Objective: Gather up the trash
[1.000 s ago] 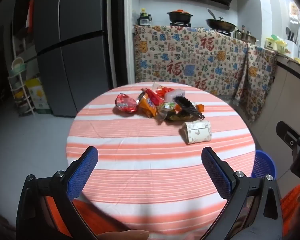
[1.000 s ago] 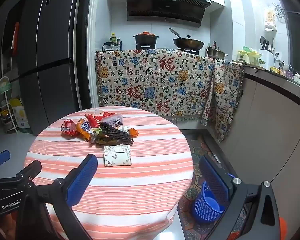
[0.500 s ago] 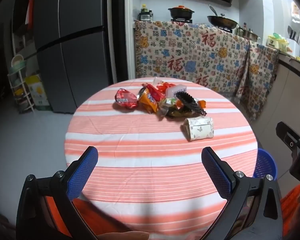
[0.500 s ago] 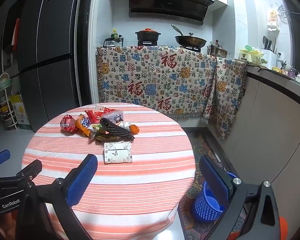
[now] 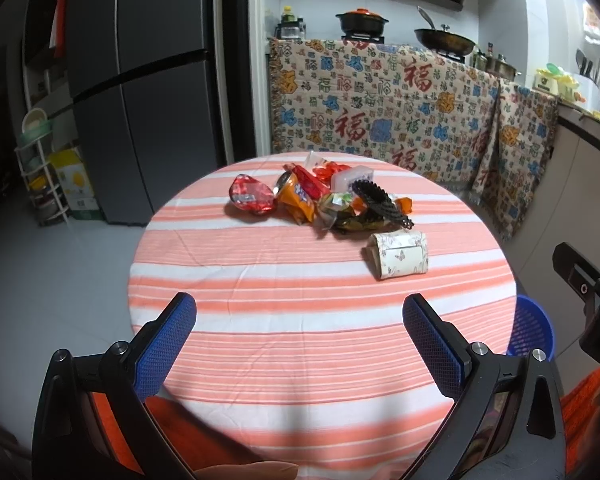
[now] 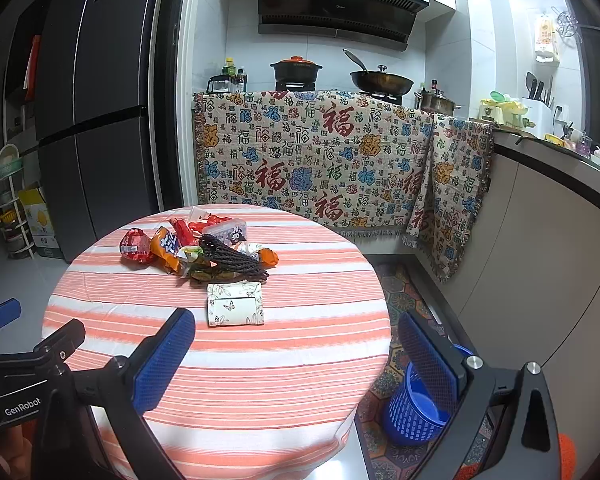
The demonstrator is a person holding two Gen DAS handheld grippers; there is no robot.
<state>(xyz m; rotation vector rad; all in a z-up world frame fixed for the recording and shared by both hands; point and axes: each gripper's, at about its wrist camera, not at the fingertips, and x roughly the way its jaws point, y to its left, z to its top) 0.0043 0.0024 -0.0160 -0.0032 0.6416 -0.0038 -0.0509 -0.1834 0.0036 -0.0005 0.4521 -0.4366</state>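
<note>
A heap of trash lies on the far half of a round table (image 5: 260, 320) with an orange-and-white striped cloth: a red wrapper (image 5: 250, 199), an orange snack bag (image 5: 298, 201), a black ridged tray (image 5: 382, 203) and a white floral tissue pack (image 5: 398, 255) nearest me. From the right wrist view the same pile (image 6: 204, 250) and tissue pack (image 6: 235, 304) show. A blue mesh bin (image 6: 414, 410) stands on the floor right of the table. My left gripper (image 5: 299, 338) hovers open over the table's near edge. My right gripper (image 6: 296, 354) is open too, holding nothing.
A dark fridge (image 5: 140, 92) stands at the left with a wire rack (image 5: 44, 176) beside it. A patterned cloth (image 6: 320, 168) covers the counter front behind the table; a pot (image 6: 296, 70) and wok (image 6: 380, 78) sit on the stove. A patterned mat (image 6: 400, 304) lies under the bin.
Both views have drifted slightly back and upward, so the table and trash pile sit a little lower in frame. Both grippers stay open; nothing on the table has moved.
</note>
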